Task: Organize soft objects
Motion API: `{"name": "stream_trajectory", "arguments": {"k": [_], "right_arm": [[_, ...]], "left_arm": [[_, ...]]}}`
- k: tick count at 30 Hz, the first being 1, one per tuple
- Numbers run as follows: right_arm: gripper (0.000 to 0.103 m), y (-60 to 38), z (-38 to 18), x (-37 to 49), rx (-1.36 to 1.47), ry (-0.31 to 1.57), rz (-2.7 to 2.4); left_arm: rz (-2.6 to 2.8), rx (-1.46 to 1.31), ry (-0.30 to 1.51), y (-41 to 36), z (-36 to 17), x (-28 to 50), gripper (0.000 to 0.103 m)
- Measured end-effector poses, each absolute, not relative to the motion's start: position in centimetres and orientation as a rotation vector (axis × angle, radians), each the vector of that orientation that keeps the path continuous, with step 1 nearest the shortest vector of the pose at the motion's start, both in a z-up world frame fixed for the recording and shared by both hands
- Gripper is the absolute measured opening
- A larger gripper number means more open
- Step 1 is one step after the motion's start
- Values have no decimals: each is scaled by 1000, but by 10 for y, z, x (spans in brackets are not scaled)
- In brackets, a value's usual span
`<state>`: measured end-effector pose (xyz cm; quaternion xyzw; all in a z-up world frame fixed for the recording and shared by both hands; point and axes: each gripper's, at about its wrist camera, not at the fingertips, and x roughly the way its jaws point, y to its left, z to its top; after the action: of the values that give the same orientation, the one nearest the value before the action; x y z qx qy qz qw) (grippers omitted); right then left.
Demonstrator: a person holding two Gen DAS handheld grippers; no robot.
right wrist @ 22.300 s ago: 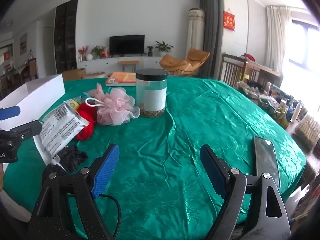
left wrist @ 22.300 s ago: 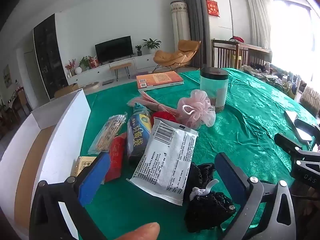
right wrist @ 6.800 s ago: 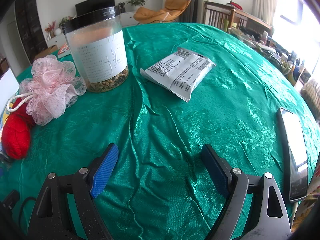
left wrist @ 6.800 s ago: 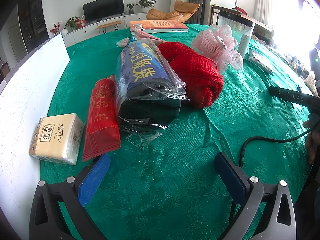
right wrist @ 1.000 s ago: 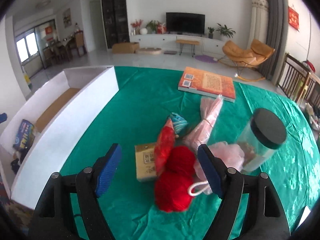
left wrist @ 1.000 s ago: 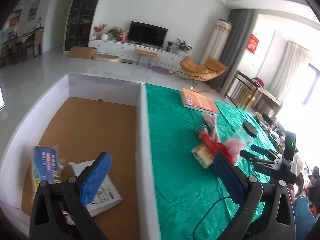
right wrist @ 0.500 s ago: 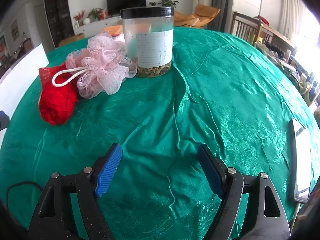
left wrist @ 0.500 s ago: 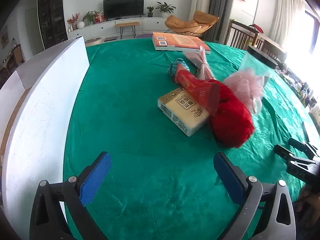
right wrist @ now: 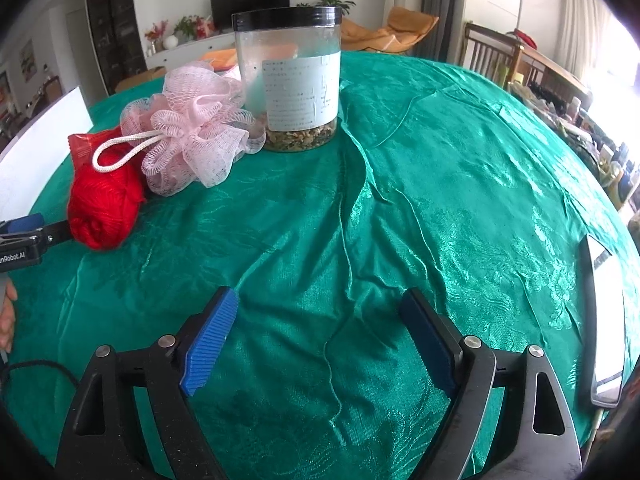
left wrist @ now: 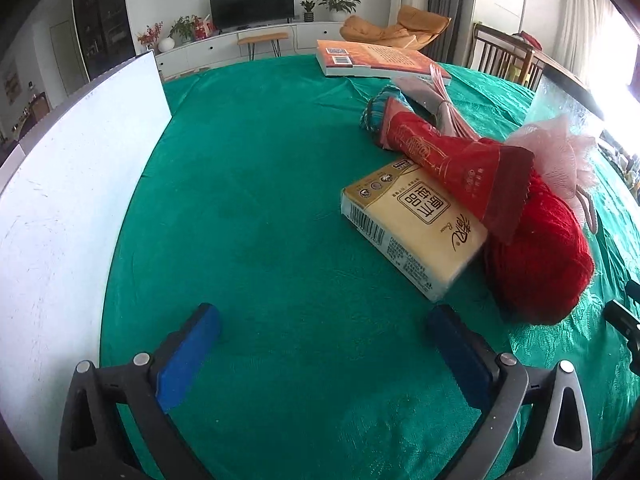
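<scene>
In the left wrist view my left gripper (left wrist: 324, 354) is open and empty, low over the green tablecloth. Ahead to its right lie a beige tissue pack (left wrist: 416, 226), a red packet (left wrist: 460, 166) leaning across it, a red yarn ball (left wrist: 540, 256) and a pink bath pouf (left wrist: 560, 152). In the right wrist view my right gripper (right wrist: 318, 338) is open and empty over bare cloth. The yarn ball (right wrist: 102, 200) and the pouf (right wrist: 192, 128) lie far ahead to its left.
A white box wall (left wrist: 60, 184) runs along the left. An orange book (left wrist: 376, 60) and a teal-and-pink bundle (left wrist: 400, 104) lie at the back. A black-lidded plastic jar (right wrist: 292, 80) stands behind the pouf. A phone (right wrist: 608, 320) lies at the right table edge.
My left gripper has moved forward and lower toward the tissue pack, which looks larger now. My right gripper has edged slightly closer to the jar and pouf. Both stay open.
</scene>
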<state>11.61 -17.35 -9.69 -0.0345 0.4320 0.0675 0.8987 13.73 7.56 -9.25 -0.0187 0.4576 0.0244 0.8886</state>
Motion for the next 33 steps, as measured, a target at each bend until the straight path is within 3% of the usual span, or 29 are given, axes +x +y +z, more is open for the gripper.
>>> {"name": "stream_trajectory", "arguments": {"k": [9, 14, 33], "right_arm": [[94, -165, -94, 152, -11, 1021, 31], [96, -165, -98, 152, 3, 939, 5], [96, -167, -95, 147, 7, 930, 3]], "left_arm": [[54, -40, 951, 75, -93, 139, 103], [54, -40, 951, 76, -92, 139, 103], [54, -40, 951, 76, -92, 139, 103]]}}
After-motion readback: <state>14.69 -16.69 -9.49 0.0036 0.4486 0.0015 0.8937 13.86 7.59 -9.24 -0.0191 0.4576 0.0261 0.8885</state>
